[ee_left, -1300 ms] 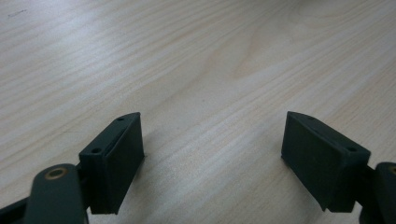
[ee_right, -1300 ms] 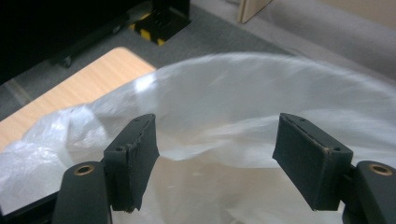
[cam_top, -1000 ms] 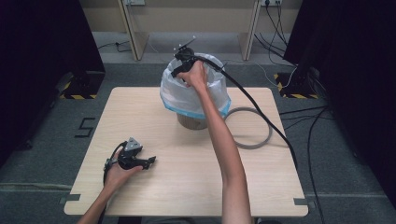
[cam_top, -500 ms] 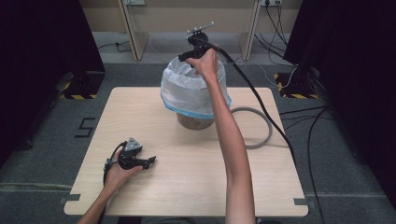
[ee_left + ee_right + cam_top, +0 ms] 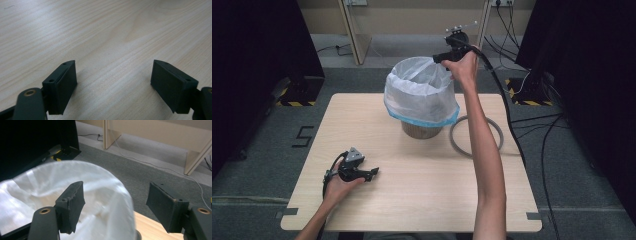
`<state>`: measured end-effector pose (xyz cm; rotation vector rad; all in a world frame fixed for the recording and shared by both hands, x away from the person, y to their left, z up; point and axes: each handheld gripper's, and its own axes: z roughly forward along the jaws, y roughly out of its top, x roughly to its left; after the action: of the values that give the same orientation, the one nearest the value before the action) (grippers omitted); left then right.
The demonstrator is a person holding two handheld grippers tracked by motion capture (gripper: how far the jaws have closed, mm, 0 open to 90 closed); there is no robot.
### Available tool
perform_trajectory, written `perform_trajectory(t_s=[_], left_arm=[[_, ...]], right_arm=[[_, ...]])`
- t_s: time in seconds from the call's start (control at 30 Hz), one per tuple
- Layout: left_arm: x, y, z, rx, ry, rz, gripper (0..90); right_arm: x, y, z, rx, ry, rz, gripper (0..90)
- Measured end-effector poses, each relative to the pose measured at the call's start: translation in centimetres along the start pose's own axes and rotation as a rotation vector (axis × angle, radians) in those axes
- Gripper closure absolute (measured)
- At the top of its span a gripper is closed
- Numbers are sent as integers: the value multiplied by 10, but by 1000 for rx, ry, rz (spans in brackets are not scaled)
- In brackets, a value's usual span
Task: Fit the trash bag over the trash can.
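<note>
While the left gripper [image 5: 371,174] rests wide open on the near-left of the table [image 5: 422,200], nothing between its jaws, the grey ring [image 5: 476,137] lies right of the bin. At the far edge, the right gripper [image 5: 438,58] hovers wide open over the right rim of the white bin bag [image 5: 419,97], one jaw inside.

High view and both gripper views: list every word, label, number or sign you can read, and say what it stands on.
No printed words or labels can be read.
"5": a black mark shaped like this digit lies on the grey floor left of the wooden table; it may be only tape.
</note>
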<state>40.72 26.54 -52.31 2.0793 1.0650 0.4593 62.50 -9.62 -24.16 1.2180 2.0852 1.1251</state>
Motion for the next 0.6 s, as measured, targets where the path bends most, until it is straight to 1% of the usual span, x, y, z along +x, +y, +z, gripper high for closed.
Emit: perform_trajectory(t_s=[0.1, 0.17, 0.2, 0.27, 0.37, 0.43, 0.5, 0.6], left_arm=[[0, 0, 0, 0, 0, 1, 198], [0, 0, 0, 2, 0, 1, 198], [0, 0, 0, 2, 0, 1, 198], [0, 0, 0, 3, -1, 1, 198], [0, 0, 0, 5, 0, 3, 198], [0, 0, 0, 3, 0, 0, 198], [0, 0, 0, 3, 0, 0, 198], [0, 0, 0, 2, 1, 1, 198]], right_arm=[[-10, -11, -8, -15, 10, 14, 300], [-16, -18, -15, -33, 16, 14, 310], [-20, -23, -19, -42, 13, 10, 311], [-27, -34, -26, -36, -1, 1, 311], [-39, -58, -36, -29, -35, -7, 310], [-46, -73, -40, -29, -38, 2, 309], [-54, -92, -44, -29, -39, 22, 309], [-60, -116, -47, -11, -58, 16, 310]])
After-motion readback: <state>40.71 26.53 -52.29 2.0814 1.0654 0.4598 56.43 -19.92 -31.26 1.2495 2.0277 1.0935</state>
